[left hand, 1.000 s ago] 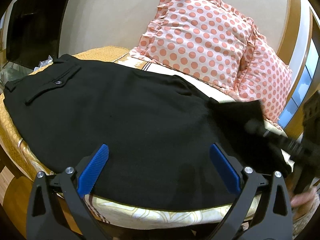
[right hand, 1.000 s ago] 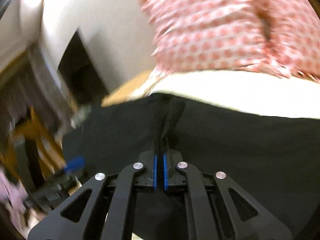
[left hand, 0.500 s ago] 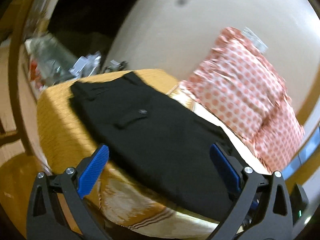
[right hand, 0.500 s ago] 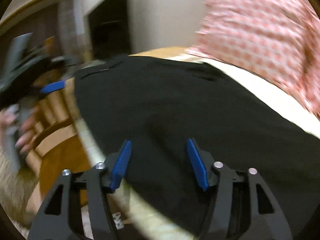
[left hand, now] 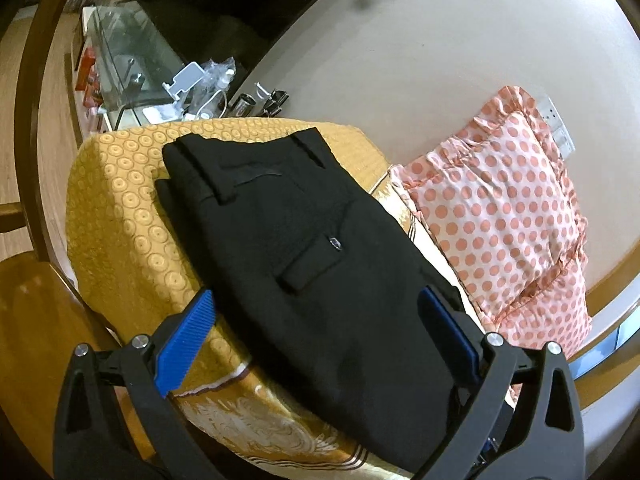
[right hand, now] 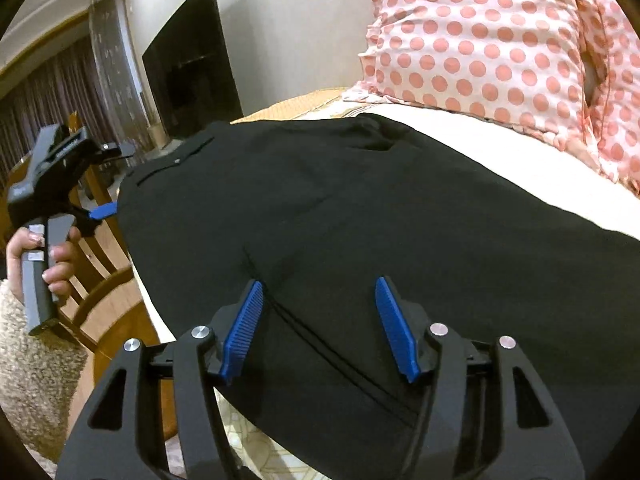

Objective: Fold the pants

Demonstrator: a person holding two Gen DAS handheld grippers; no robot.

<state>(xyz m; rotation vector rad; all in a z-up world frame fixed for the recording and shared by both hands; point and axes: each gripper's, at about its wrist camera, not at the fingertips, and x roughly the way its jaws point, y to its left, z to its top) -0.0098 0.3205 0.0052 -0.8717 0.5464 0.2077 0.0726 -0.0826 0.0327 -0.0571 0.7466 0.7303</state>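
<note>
Black pants [left hand: 304, 264] lie folded on the bed, waistband and a buttoned back pocket toward the far left corner. My left gripper [left hand: 320, 336] is open and empty, held back above the near edge of the pants. In the right wrist view the pants [right hand: 360, 216] fill the middle, and my right gripper [right hand: 320, 324] is open and empty just above the near part of the cloth. The left gripper [right hand: 104, 212] also shows at the far left of that view, held in a hand beside the bed.
A golden patterned bedspread [left hand: 120, 208] covers the bed. Two pink polka-dot pillows [left hand: 504, 216] lean against the wall at the right. A glass case [left hand: 128, 52] and small clutter [left hand: 208, 88] stand beyond the bed's far corner. Wooden chair backs [right hand: 100, 280] stand beside the bed.
My right gripper has let go of the pants' cloth and opened. My left gripper has pulled back and swung left, so the whole folded pants show.
</note>
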